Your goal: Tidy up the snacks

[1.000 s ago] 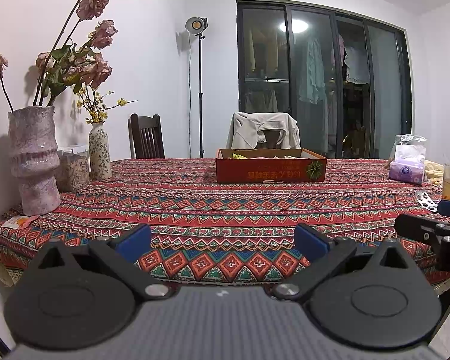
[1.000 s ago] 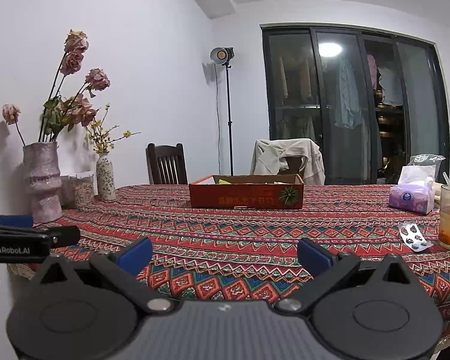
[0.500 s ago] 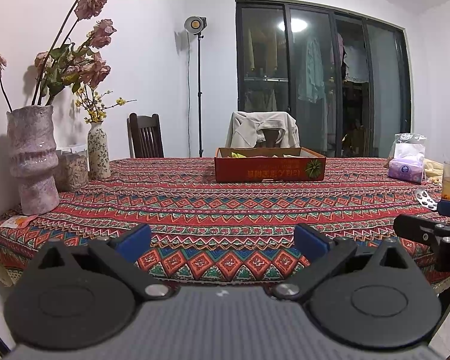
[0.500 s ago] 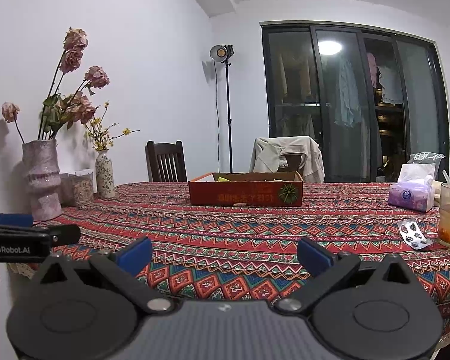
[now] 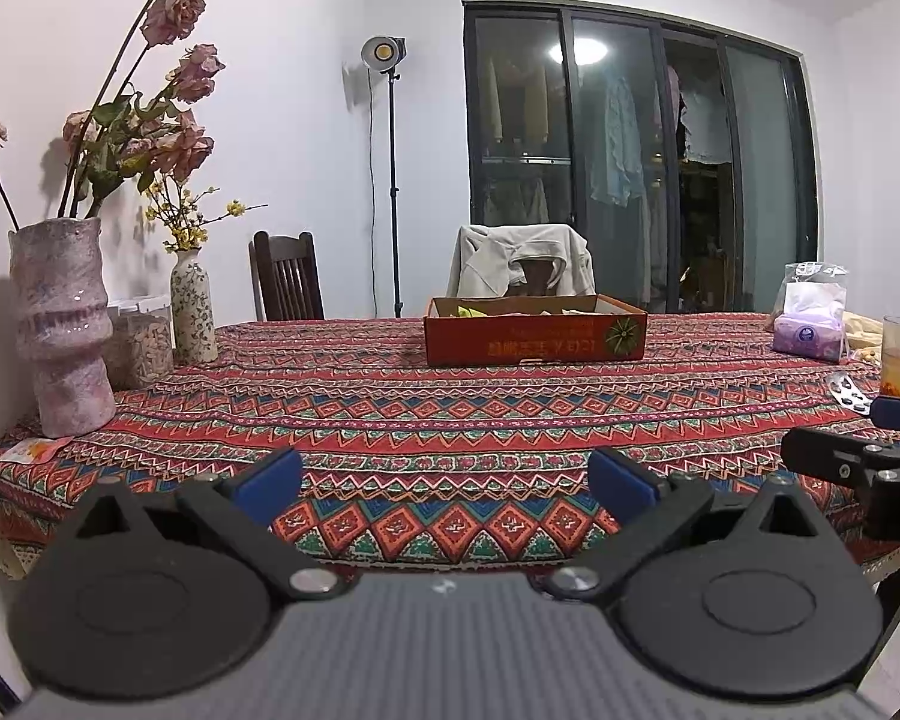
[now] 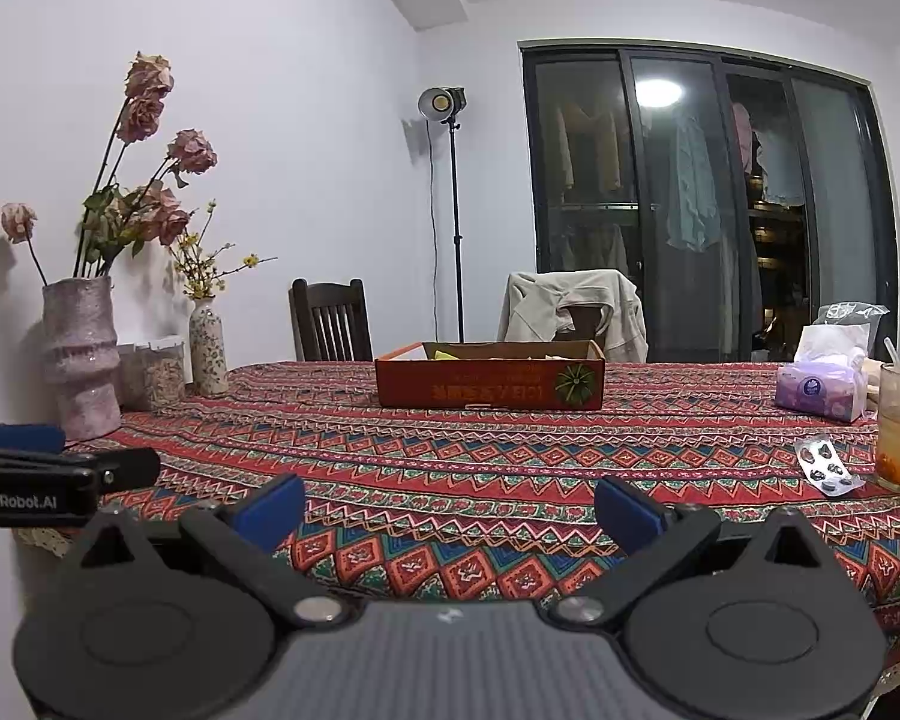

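Patterned cloth covers the table [image 5: 450, 420] ahead of you. Left gripper [image 5: 444, 483] and right gripper [image 6: 449, 507] both stand spread wide, empty. One red cardboard box [image 6: 489, 383] sits well beyond them, mid-table, holding the snacks; their count cannot be told. Expect light, crushable packets: grip each by its edge. Two vases stand left.

A shallow red cardboard box [image 5: 535, 338] sits open mid-table, yellow packets inside.
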`<action>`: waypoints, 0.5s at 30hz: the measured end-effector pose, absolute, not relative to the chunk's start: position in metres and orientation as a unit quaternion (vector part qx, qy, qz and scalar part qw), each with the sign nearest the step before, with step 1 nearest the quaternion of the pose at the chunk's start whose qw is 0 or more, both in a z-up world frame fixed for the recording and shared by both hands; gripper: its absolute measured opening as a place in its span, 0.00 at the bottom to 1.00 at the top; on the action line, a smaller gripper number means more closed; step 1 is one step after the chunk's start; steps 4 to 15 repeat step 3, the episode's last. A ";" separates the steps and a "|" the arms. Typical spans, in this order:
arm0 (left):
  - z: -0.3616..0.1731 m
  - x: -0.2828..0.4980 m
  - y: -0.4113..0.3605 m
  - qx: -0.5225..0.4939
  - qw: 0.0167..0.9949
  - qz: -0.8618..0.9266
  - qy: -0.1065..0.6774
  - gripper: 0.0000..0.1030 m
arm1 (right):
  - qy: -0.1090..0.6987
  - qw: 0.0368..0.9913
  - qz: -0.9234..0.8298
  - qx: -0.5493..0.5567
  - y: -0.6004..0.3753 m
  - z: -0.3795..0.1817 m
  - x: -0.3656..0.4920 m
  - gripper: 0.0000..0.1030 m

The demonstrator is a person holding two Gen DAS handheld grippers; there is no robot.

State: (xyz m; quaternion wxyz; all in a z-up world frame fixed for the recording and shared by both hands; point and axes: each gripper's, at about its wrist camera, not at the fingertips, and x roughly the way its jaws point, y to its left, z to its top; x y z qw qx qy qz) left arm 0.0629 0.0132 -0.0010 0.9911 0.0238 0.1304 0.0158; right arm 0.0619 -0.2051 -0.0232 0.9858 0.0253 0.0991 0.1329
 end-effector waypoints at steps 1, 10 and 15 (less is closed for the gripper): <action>-0.002 0.063 0.013 0.022 0.991 0.014 0.131 1.00 | 0.100 0.986 0.133 0.025 -0.205 -0.023 0.062 1.00; -0.004 0.065 0.013 0.020 0.990 0.013 0.137 1.00 | 0.101 0.986 0.134 0.025 -0.205 -0.024 0.062 1.00; -0.004 0.065 0.013 0.020 0.990 0.013 0.137 1.00 | 0.101 0.986 0.134 0.025 -0.205 -0.024 0.062 1.00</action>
